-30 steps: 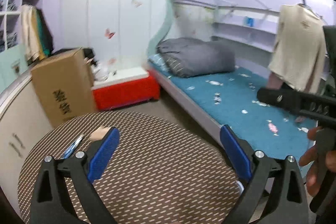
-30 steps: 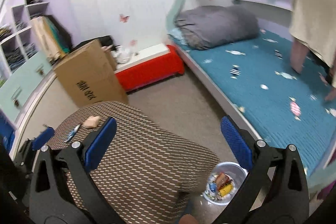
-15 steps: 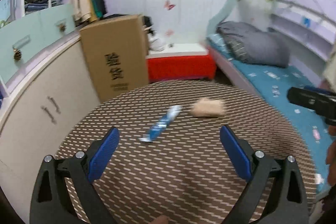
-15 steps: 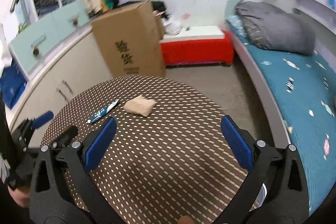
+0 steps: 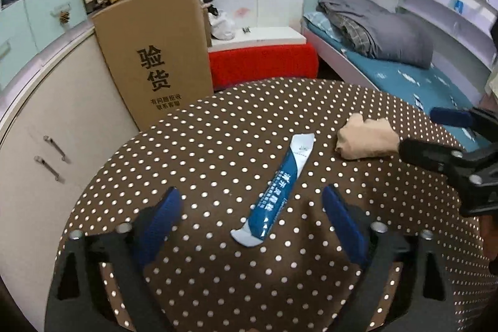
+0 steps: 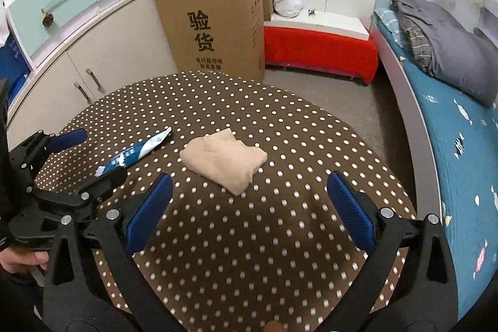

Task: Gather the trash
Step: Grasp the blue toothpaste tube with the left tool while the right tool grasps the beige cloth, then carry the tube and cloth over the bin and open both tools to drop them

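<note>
Closing left tongs straddle wrapper, unpinched | right tongs released near cloth | table mid-top

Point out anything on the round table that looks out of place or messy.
Two bits of litter lie loose on the dotted tablecloth: a flattened blue and white wrapper, torn open at one end, and beside it a crumpled beige tissue. Nothing looks spilled or broken.

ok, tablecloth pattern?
Brown with white polka dots on the tablecloth; clearest in the right wrist view.
</note>
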`<state>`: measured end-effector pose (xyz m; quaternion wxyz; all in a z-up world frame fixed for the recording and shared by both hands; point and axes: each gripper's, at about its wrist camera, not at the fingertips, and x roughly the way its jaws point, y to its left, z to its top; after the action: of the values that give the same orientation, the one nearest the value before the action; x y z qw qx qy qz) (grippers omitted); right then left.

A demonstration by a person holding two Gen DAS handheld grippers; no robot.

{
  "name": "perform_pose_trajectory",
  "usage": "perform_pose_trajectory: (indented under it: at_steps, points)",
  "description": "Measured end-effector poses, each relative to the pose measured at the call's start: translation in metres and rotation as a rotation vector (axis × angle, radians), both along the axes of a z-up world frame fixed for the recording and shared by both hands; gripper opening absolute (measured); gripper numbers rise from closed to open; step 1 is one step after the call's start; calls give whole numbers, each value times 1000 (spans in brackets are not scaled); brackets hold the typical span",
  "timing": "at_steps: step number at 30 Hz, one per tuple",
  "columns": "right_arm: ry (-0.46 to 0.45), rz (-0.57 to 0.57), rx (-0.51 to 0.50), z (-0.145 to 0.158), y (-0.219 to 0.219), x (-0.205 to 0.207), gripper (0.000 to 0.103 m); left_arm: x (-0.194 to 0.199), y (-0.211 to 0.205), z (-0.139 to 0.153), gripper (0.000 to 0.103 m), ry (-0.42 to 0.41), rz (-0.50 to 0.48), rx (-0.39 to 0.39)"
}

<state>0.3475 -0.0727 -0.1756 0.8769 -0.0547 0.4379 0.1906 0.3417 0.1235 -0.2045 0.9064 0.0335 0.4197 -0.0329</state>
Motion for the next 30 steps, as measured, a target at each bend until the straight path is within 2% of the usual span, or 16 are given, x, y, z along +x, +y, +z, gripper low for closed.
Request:
perform_pose_trajectory:
  at_steps: [3, 5, 7, 9, 11, 15, 24, 30]
  points:
    - [9, 34, -20, -8, 10, 8, 97, 9, -3, -7, 70, 33, -22, -12]
    - [12, 53, -38, -14, 21, 14, 97, 13, -7, -11, 66, 41, -33, -7]
    - [14, 68, -46, -18, 28, 17, 87, 15, -10, -11, 57, 37, -34, -9]
    - [30, 79, -33, -22, 33, 19, 56, 16, -8, -10, 28, 29, -16, -7]
    - [16, 74, -37, -22, 37, 17, 50, 19, -5, -9, 15, 36, -7, -30]
    - [21, 66, 0, -21, 29, 4, 36, 11, 0, -9, 13, 40, 8, -81]
    - [31, -36, 155, 1, -34, -59, 35, -45, -3, 4, 12, 10, 40, -217]
    - [-4, -114, 193, 22, -84, -107, 35, -88, -24, 27, 12, -29, 9, -267]
